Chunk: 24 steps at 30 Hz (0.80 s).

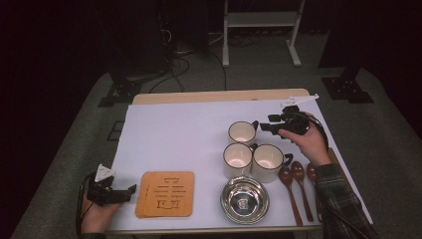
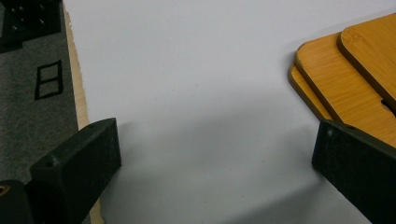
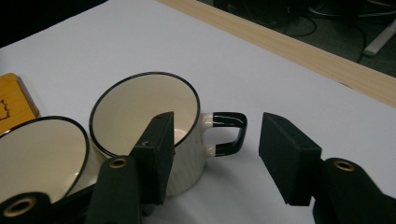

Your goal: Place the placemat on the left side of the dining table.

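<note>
Black handle (image 3: 228, 133) of the far mug (image 1: 242, 133) sits right between your right gripper (image 3: 215, 154)'s parted jaws, nothing clamped.

I'm working in what looks like a lab or recording studio: dark surroundings, grey carpet floor (image 1: 64, 149), loose cables (image 1: 171, 64) trailing behind the counter (image 1: 174, 129), black stand feet (image 1: 117, 92), and a white metal frame (image 1: 261, 30) farther back.
</note>
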Each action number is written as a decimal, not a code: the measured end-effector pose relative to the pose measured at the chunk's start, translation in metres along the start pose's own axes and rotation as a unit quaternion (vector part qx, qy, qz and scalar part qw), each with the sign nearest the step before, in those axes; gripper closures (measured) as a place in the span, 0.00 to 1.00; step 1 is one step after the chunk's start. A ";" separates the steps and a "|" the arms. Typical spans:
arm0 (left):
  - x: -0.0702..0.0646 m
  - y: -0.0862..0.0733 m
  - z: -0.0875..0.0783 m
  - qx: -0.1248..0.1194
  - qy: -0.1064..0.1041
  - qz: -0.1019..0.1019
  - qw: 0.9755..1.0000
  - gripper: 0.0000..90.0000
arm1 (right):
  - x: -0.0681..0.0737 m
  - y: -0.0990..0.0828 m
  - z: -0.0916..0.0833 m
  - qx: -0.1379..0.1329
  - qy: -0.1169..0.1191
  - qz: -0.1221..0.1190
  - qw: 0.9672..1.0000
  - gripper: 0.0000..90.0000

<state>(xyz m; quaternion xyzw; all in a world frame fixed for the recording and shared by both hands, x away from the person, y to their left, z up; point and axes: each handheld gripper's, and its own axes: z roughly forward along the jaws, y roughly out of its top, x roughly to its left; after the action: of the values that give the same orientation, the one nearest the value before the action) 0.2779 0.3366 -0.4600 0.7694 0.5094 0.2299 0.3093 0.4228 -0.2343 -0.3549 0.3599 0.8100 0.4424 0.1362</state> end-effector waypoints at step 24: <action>0.000 0.000 0.000 0.000 0.000 0.001 1.000 0.00 | 0.022 0.008 0.004 -0.002 0.038 -0.012 0.999 0.59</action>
<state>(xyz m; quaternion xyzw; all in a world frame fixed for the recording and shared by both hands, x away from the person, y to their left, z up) 0.2779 0.3367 -0.4600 0.7699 0.5086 0.2305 0.3090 0.4133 -0.2134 -0.3484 0.3328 0.8177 0.4562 0.1112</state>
